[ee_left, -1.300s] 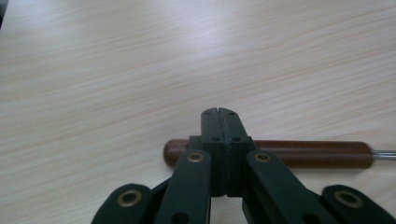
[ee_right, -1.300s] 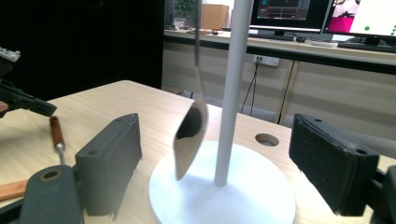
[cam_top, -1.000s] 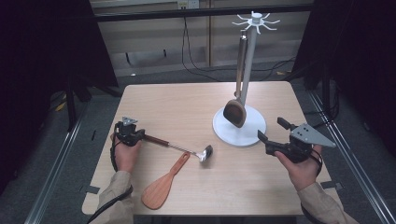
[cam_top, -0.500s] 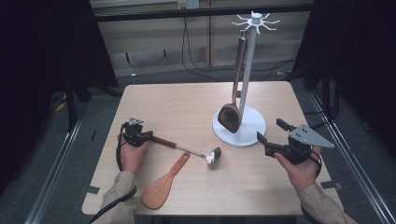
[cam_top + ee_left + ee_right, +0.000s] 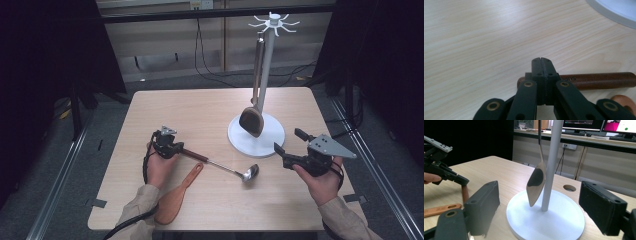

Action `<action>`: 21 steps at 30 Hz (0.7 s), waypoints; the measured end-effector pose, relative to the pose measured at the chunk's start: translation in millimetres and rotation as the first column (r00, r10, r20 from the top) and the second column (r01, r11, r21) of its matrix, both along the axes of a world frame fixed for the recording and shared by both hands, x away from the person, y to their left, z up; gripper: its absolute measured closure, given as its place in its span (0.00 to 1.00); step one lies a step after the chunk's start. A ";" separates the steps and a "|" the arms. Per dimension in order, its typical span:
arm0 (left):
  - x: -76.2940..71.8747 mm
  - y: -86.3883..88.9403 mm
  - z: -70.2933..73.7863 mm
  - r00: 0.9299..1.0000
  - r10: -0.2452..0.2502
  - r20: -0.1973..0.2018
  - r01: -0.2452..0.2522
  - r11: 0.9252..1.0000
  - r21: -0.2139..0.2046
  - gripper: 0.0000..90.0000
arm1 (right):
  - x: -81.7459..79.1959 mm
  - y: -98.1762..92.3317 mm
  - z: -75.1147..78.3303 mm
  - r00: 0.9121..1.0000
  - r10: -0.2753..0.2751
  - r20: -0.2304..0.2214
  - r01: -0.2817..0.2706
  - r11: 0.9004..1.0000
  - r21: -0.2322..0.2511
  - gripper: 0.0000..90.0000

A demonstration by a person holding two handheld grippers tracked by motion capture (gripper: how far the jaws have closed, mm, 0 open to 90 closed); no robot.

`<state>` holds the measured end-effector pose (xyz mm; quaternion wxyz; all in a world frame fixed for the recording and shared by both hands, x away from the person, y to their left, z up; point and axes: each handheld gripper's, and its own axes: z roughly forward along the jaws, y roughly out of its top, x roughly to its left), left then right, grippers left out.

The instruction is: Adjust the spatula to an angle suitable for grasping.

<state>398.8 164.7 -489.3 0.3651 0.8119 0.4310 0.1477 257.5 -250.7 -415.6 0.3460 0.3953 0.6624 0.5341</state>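
Note:
A metal ladle (image 5: 222, 165) with a dark wooden handle (image 5: 599, 80) lies on the table. My left gripper (image 5: 176, 148) is shut, pads pressed together, and its tips (image 5: 541, 61) sit over the near end of that handle. It also appears in the right gripper view (image 5: 449, 176), touching the handle end (image 5: 464, 193). My right gripper (image 5: 289, 141) is held open just right of the white stand's base (image 5: 272, 142), with nothing between its fingers (image 5: 484, 205). A wooden spoon (image 5: 251, 121) hangs from the stand's pole (image 5: 550, 165), its bowl just above the base.
A wooden spatula (image 5: 177, 197) lies on the table near my left forearm. The stand's top carries a ring of hooks (image 5: 274, 21). Bare table stretches behind the left gripper and across the front right.
My left gripper has moved right toward the stand, and the ladle has slid right with it. The hanging spoon has swung slightly. The right gripper has stayed put.

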 end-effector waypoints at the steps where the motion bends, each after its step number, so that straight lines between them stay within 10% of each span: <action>1: -0.6 -2.1 0.1 1.000 -0.010 -0.003 0.010 1.000 -0.001 1.00 | -0.3 0.1 0.3 1.000 0.000 0.001 0.000 1.000 -0.003 0.18; 21: -19.2 -52.1 3.1 0.992 -0.125 0.002 0.125 0.991 0.040 1.00 | 1.7 8.9 -4.0 0.999 0.027 -0.042 -0.028 0.999 -0.020 0.17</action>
